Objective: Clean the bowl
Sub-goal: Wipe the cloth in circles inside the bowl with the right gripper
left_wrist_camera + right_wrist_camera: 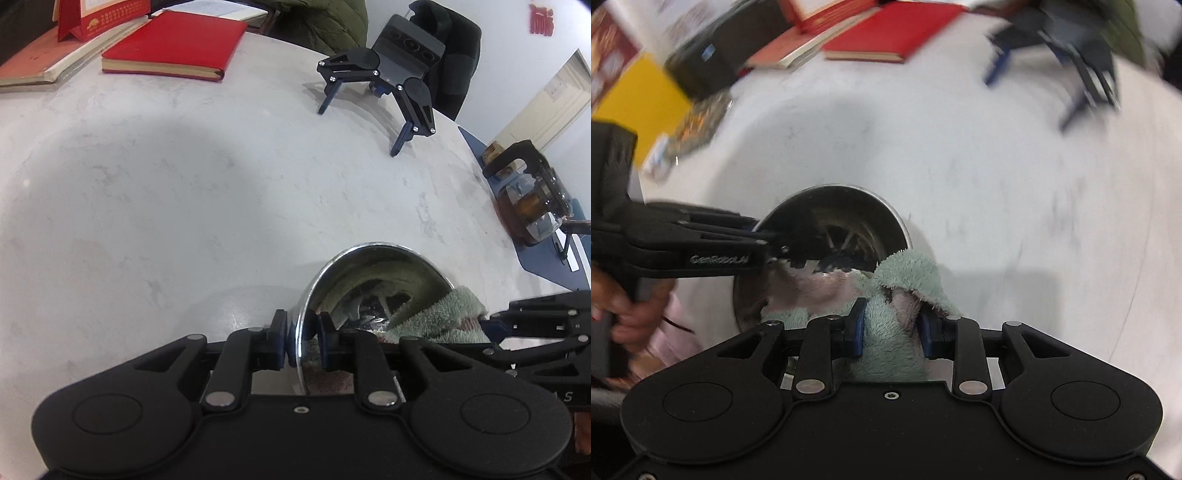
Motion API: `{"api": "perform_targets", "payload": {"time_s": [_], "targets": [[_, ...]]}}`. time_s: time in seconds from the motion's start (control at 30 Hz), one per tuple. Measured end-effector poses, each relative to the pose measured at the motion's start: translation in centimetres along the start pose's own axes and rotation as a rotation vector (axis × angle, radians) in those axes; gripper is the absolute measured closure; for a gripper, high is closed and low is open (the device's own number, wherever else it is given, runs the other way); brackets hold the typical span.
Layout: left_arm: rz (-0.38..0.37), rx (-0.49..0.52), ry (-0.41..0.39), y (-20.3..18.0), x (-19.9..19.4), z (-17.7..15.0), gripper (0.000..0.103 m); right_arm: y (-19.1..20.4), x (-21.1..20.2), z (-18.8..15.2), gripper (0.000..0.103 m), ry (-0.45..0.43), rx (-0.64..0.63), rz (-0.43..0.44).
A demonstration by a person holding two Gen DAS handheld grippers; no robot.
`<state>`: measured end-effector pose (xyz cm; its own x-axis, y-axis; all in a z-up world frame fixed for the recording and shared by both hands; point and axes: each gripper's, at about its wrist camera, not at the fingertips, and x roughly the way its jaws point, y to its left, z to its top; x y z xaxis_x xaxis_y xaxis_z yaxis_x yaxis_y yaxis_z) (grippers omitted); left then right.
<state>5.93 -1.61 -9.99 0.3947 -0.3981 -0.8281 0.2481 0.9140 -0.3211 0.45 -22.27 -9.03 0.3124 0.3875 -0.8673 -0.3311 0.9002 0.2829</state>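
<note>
One steel bowl (pixel 373 284) is sitting tilted on the pale marbled table (pixel 184 206), its shiny round wall mirroring the room. The left gripper (pixel 303 338) is pinching its thin rim, narrow. The right gripper (pixel 891 334) is clamping one fluffy green cloth (pixel 905 280) at the bowl's edge. Farther off, one spare gripper (pixel 384 77) is standing (black, unheld), beyond it two red books (pixel 173 44).

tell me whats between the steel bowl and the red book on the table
Nothing: in the left wrist view the pale table is bare from the steel bowl up to the red book.
</note>
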Motion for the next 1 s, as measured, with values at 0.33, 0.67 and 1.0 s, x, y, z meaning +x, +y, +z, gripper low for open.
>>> {"api": "perform_targets", "payload": {"time_s": [0.33, 0.67, 1.0], "targets": [[0.01, 0.048, 0.031, -0.3, -0.8, 0.4, 0.093, 1.4, 1.0, 2.7, 0.076, -0.029, -0.202, -0.056], [0.022, 0.066, 0.019, 0.1, -1.2, 0.7, 0.09, 5.2, 2.6, 5.5, 0.076, -0.011, -0.482, -0.027], [0.024, 0.016, -0.006, 0.1, -0.9, 0.0, 0.091, 3.3, 2.0, 4.2, 0.077, 0.01, -0.387, -0.076]]}}
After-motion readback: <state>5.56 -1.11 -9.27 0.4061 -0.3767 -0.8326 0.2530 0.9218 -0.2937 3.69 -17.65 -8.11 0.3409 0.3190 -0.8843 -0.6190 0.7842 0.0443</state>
